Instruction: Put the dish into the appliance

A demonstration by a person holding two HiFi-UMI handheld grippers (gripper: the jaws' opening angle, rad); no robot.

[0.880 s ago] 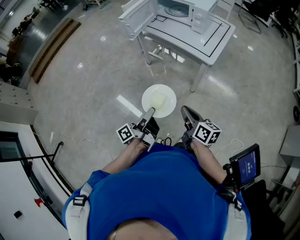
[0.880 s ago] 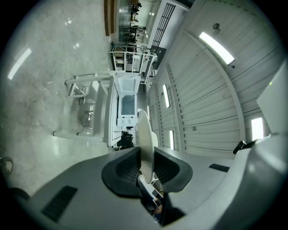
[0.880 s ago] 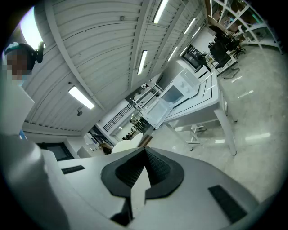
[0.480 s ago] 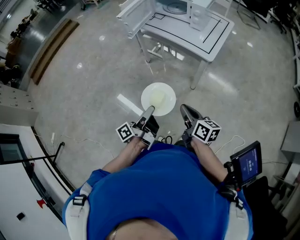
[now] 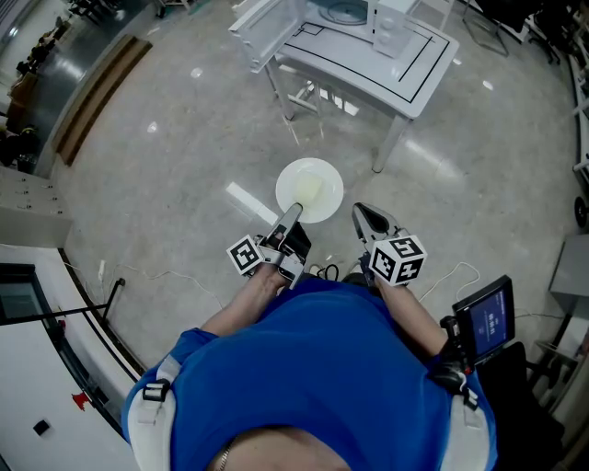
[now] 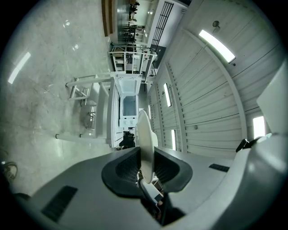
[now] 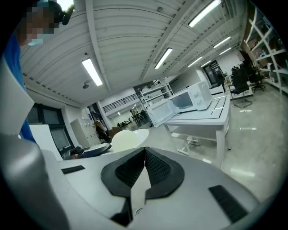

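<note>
A round white dish (image 5: 310, 189) hangs flat over the floor, held by its near rim in my left gripper (image 5: 293, 214), which is shut on it. In the left gripper view the dish (image 6: 144, 134) stands edge-on, pinched between the two dark pads of the gripper (image 6: 145, 156). My right gripper (image 5: 361, 213) is beside it on the right, shut and empty, its pads pressed together (image 7: 145, 152). The white microwave (image 5: 348, 13) stands on a white table (image 5: 391, 69) ahead, with its door (image 5: 265, 29) swung open to the left. The right gripper view also shows the dish (image 7: 128, 137) and the microwave (image 7: 183, 101).
Grey polished floor lies between me and the table. A white strip (image 5: 250, 203) lies on the floor left of the dish. A small screen on a stand (image 5: 483, 322) is at my right. Cables (image 5: 138, 273) trail on the floor at the left.
The dish and both grippers have edged slightly forward toward the table. The left gripper's hold on the dish is unchanged, and the right stays shut.
</note>
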